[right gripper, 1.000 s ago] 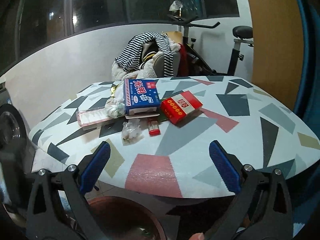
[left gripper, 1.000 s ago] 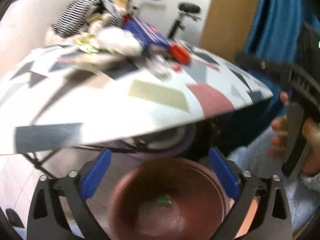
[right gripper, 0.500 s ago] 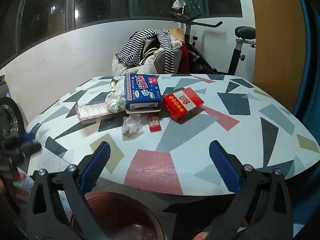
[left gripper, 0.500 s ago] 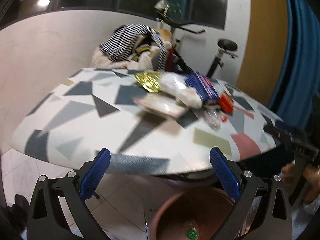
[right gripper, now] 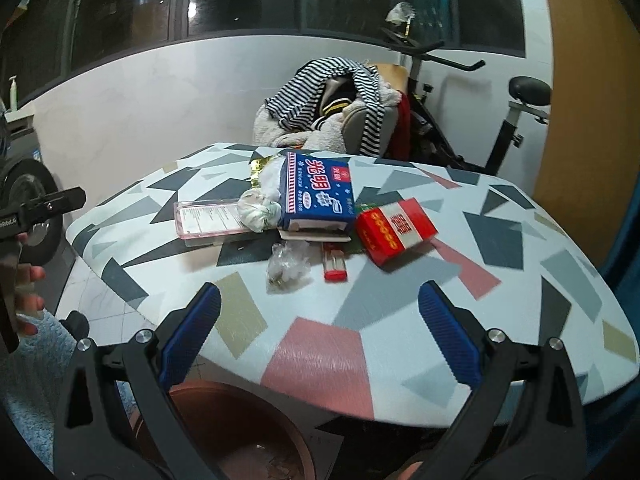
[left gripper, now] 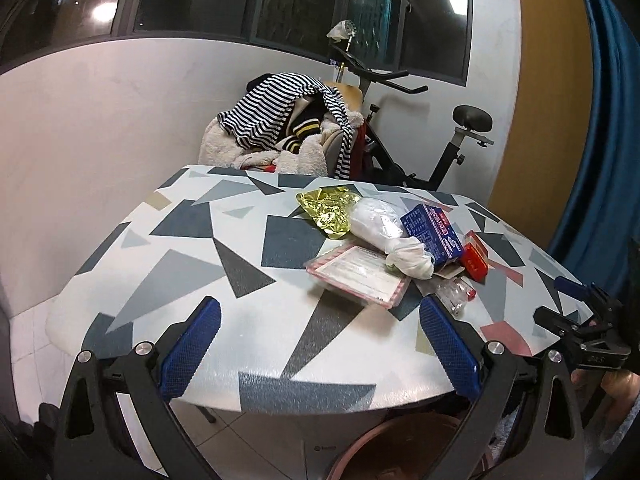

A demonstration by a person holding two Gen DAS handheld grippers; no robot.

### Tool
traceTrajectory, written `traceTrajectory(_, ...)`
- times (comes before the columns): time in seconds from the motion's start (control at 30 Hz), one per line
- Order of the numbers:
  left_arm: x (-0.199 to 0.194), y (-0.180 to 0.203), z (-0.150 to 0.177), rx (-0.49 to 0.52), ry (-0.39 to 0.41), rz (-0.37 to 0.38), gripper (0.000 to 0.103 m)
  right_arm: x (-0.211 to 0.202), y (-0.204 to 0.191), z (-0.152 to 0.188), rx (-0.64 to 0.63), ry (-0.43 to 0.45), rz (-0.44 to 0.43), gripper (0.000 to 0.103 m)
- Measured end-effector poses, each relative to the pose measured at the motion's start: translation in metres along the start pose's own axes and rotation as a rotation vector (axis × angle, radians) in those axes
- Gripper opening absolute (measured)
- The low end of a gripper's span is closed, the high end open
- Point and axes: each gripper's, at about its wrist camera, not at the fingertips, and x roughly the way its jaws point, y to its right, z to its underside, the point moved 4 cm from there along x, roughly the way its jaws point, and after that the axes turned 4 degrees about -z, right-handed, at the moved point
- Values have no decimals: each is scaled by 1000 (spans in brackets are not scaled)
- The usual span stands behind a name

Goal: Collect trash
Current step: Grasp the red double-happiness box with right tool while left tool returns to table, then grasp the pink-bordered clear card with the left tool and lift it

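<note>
left gripper [left gripper: 318, 354]: jaws spread wide, empty, hovering off the table's near edge
right gripper [right gripper: 318, 342]: jaws wide apart, empty, over the table edge
table [right gripper: 516, 280]: geometric-pattern top
trash: clustered mid-table. Blue box [right gripper: 318, 196], red box [right gripper: 394, 229] just right of it, red lighter [right gripper: 334, 265], crumpled clear wrapper [right gripper: 289, 266], pink-rimmed tray [right gripper: 208, 218], white knotted bag [left gripper: 394, 240], gold foil [left gripper: 328, 210]
bin [right gripper: 228, 432]: brown, on floor below the table edge, under the right gripper
</note>
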Motion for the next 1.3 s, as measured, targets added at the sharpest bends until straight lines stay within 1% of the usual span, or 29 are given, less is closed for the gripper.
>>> traceTrajectory(0.07,5,0,-6,-9,-7,28,97,10,4,-5,0,-36,-12,97)
traceTrajectory(0.13,12,1,-11,-15,-12,49,97,21,13,-12,-2,-54,2,97)
traceTrajectory(0.2,19,2,-15,-14,-16,52,97,35,25,-21,-23,-77,18,97)
traceTrajectory(0.3,32,2,-22,-23,-29,58,97,57,45,-36,-56,-100,18,97)
traceTrajectory(0.4,48,2,-27,-50,-52,70,97,84,70,-47,-53,-162,6,97)
traceTrajectory(0.47,59,0,-28,-82,-76,84,97,101,88,-51,6,-212,-2,97)
traceTrajectory(0.5,64,-1,-29,-97,-89,89,97,111,103,-54,107,-238,-13,97)
traceTrajectory(0.53,69,-2,-30,-109,-99,89,97,113,108,-55,153,-243,-15,97)
traceTrajectory(0.6,79,-5,-31,-124,-117,72,97,122,125,-57,334,-252,-37,97)
traceTrajectory(0.67,88,-7,-33,-142,-135,70,97,131,131,-55,473,-261,-61,97)
traceTrajectory(0.77,96,-9,-32,-180,-155,74,97,142,128,-52,547,-271,-66,97)
traceTrajectory(0.83,100,-9,-30,-196,-167,80,97,150,126,-48,570,-286,-14,97)
traceTrajectory(0.87,102,-9,-29,-201,-175,84,97,152,127,-47,582,-287,22,95)
traceTrajectory(0.9,104,-8,-28,-204,-183,86,97,154,127,-44,610,-279,39,89)
traceTrajectory(0.93,105,-8,-27,-204,-187,85,97,157,128,-42,633,-275,42,85)
traceTrajectory(1.0,108,-8,-27,-205,-197,83,97,161,129,-38,671,-272,41,82)
traceTrajectory(1.03,109,-8,-26,-211,-202,86,97,162,129,-39,668,-269,46,79)
traceTrajectory(1.1,112,-9,-24,-226,-212,93,97,164,126,-41,637,-265,51,75)
traceTrajectory(1.2,115,-11,-20,-270,-220,107,97,156,124,-47,581,-205,34,68)
traceTrajectory(1.3,119,-15,-15,-319,-234,128,97,141,124,-48,557,-155,13,65)
